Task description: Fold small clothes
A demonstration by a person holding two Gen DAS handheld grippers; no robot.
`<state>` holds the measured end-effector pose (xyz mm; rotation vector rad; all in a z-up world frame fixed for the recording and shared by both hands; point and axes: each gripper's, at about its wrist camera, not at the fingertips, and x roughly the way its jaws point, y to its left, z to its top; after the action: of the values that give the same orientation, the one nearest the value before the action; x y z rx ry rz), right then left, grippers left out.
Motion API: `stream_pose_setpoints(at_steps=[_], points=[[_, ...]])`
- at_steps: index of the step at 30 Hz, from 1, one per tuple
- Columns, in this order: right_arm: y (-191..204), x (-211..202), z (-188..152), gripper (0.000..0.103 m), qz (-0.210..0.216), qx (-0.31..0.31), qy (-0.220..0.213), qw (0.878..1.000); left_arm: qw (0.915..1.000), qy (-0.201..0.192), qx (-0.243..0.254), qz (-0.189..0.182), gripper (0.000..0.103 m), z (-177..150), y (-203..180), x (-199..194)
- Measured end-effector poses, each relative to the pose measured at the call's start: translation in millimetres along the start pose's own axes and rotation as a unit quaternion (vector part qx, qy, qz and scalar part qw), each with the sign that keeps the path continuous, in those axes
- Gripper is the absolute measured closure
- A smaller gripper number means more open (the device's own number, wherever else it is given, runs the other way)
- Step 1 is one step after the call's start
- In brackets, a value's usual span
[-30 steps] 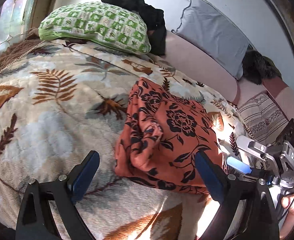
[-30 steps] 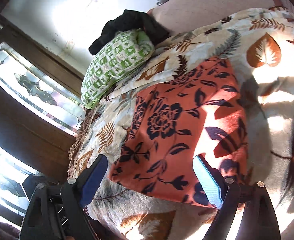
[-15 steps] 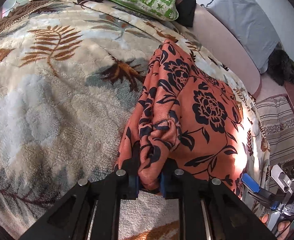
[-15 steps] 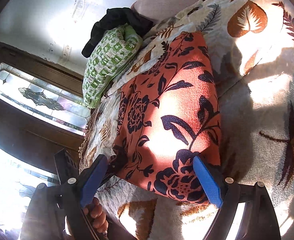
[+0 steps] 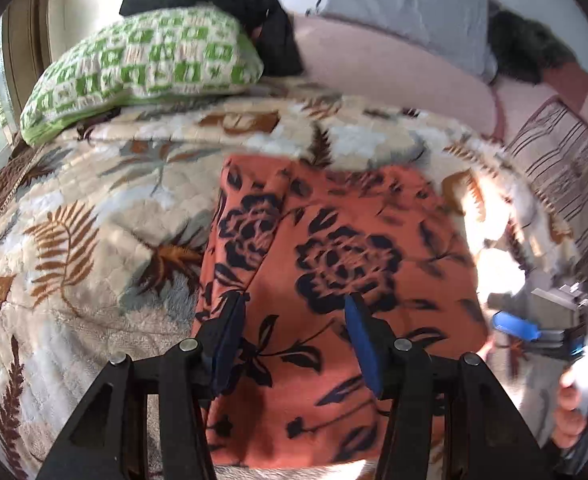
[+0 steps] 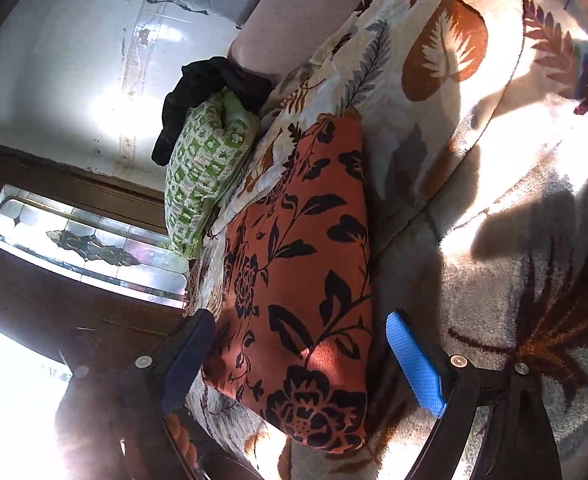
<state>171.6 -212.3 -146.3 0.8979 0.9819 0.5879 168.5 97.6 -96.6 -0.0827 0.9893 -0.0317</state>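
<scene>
An orange garment with black flowers (image 5: 342,248) lies folded on a leaf-patterned blanket (image 5: 94,240). My left gripper (image 5: 296,340) hovers over its near edge. Its jaws are opening, and the blue pads stand apart above the fabric without pinching it. In the right wrist view the same garment (image 6: 302,264) runs away from me. My right gripper (image 6: 294,344) is open wide and straddles its near end, with both pads clear of the fabric. One blue pad of the right gripper (image 5: 518,326) and the hand (image 5: 574,412) holding it show at the right of the left wrist view.
A green checked pillow (image 5: 142,64) with a black garment (image 5: 254,4) on it lies at the back left. A grey pillow (image 5: 406,4) leans on the pink backrest. Striped fabric (image 5: 566,168) lies at the right. A wood-framed patterned window (image 6: 86,244) is on the left.
Half a second ago my left gripper was shut on a bunched fold of the orange garment; its jaws have now parted and the garment lies flatter. My right gripper has rolled and sunk toward the garment's near end.
</scene>
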Motion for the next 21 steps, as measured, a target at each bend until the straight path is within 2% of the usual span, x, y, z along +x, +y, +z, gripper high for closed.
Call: stream_pose_setpoints(at_steps=[1, 4, 5, 6, 7, 8, 10, 12, 13, 15, 17, 19, 21], points=[[-7.2, 8.3, 6.9, 0.013, 0.002, 0.021, 0.011, 1.0, 0.9999, 0.014, -0.002, 0.006, 0.053, -3.0, 4.7, 14.5], [-24.6, 43.4, 18.8, 0.013, 0.015, 0.078, 0.064, 0.995, 1.0, 0.002, 0.004, 0.008, 0.052, -4.0, 6.7, 12.3], [-22.8, 54.4, 19.2, 0.017, 0.02, 0.08, 0.084, 0.993, 1.0, 0.002, 0.002, 0.006, 0.052, -3.6, 7.8, 12.9], [-14.5, 59.8, 19.1, 0.028, 0.013, 0.059, 0.088, 0.994, 1.0, 0.001, 0.002, 0.003, 0.052, -3.8, 10.2, 13.8], [-3.7, 62.7, 17.2, 0.051, -0.016, 0.03, 0.086, 0.996, 1.0, 0.0, 0.001, -0.001, 0.052, -4.0, 13.6, 14.5], [5.6, 61.9, 14.7, 0.059, -0.028, 0.009, 0.08, 0.996, 1.0, -0.002, 0.0, -0.007, 0.053, -4.7, 16.3, 14.2], [14.6, 59.0, 9.4, 0.063, -0.059, -0.024, 0.068, 0.996, 0.9999, -0.003, 0.004, -0.013, 0.053, -5.8, 16.1, 14.3], [5.0, 70.3, 5.6, 0.063, -0.106, -0.039, 0.08, 0.99, 0.9999, -0.005, 0.009, -0.013, 0.053, -6.7, 15.3, 14.3], [0.3, 70.5, 6.4, 0.062, -0.096, -0.025, 0.083, 0.992, 0.9998, -0.008, 0.007, -0.015, 0.053, -7.1, 16.0, 13.4], [5.1, 61.8, 12.3, 0.052, -0.07, -0.018, 0.08, 0.994, 0.9997, -0.009, -0.006, -0.024, 0.053, -6.5, 19.6, 14.0], [10.0, 47.0, 22.1, 0.023, -0.055, -0.011, 0.045, 0.997, 0.9996, -0.01, -0.004, -0.026, 0.053, -7.0, 19.7, 13.3], [7.4, 35.7, 36.9, 0.015, -0.047, 0.004, -0.002, 0.999, 0.9995, -0.013, -0.002, -0.028, 0.053, -7.9, 19.8, 12.9], [-4.9, 49.2, 52.4, 0.015, -0.045, 0.041, 0.006, 0.998, 0.9994, -0.013, -0.007, -0.032, 0.053, -7.5, 21.3, 12.9]])
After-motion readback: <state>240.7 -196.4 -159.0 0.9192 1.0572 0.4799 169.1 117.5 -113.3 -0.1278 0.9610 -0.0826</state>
